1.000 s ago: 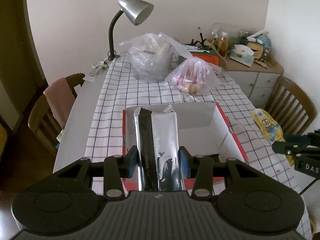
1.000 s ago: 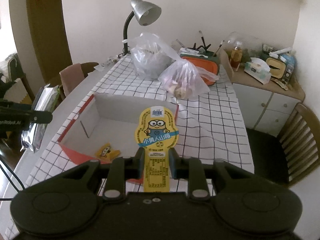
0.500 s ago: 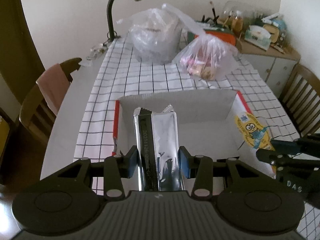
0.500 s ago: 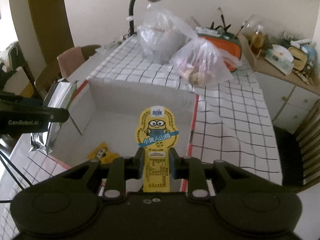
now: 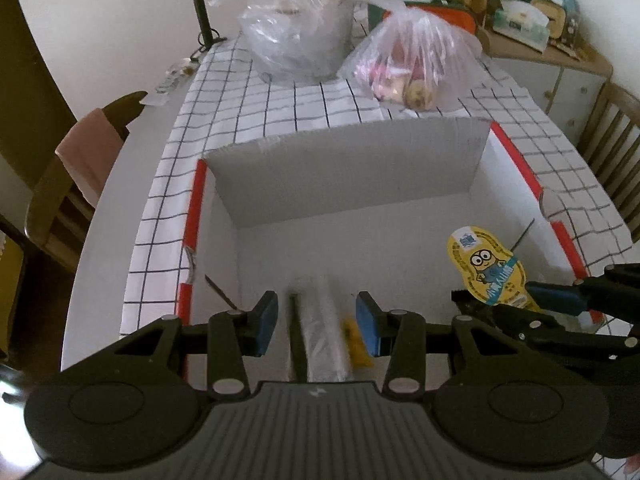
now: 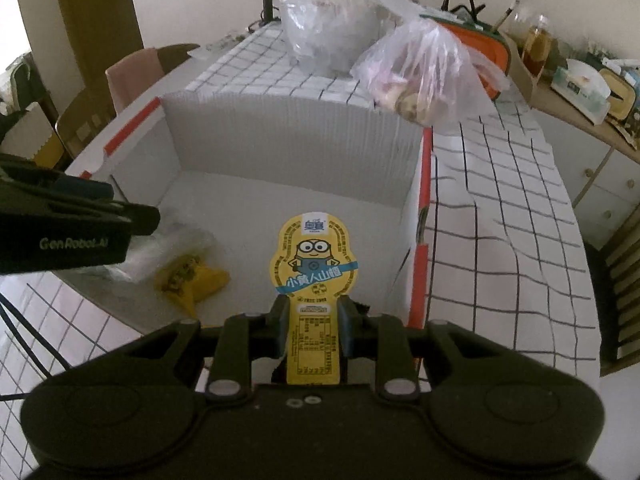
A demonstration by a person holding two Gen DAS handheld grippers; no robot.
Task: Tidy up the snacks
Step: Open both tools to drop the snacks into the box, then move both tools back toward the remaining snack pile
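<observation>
Left wrist view: the left gripper (image 5: 316,320) hangs over the near part of a white cardboard box (image 5: 344,168) with red edges, which stands on the counter (image 5: 256,112) under a white cloth with a black grid. Its blue pads stand apart on either side of a silver foil packet (image 5: 320,332). The packet looks blurred and narrower than the gap, with a clear space between it and each pad, so the gripper appears released. Whether the packet already rests on the box floor cannot be told. A small yellow wrapped snack (image 5: 356,344) lies on the box floor just beside the packet. At right, the right gripper (image 5: 516,300) holds a yellow cartoon snack pack (image 5: 484,268) above the box interior, near its right wall.

Right wrist view: the right gripper (image 6: 313,320) is clenched on the lower part of the yellow cartoon snack pack (image 6: 314,264), which stands upright between the fingers over the box (image 6: 288,136). The small yellow wrapped snack (image 6: 188,276) lies on the box floor to the left, beside the blurred silver foil packet (image 6: 168,248) under the left gripper (image 6: 80,216).

Beyond the box, two clear plastic bags (image 5: 416,60) of goods sit on the cloth.
</observation>
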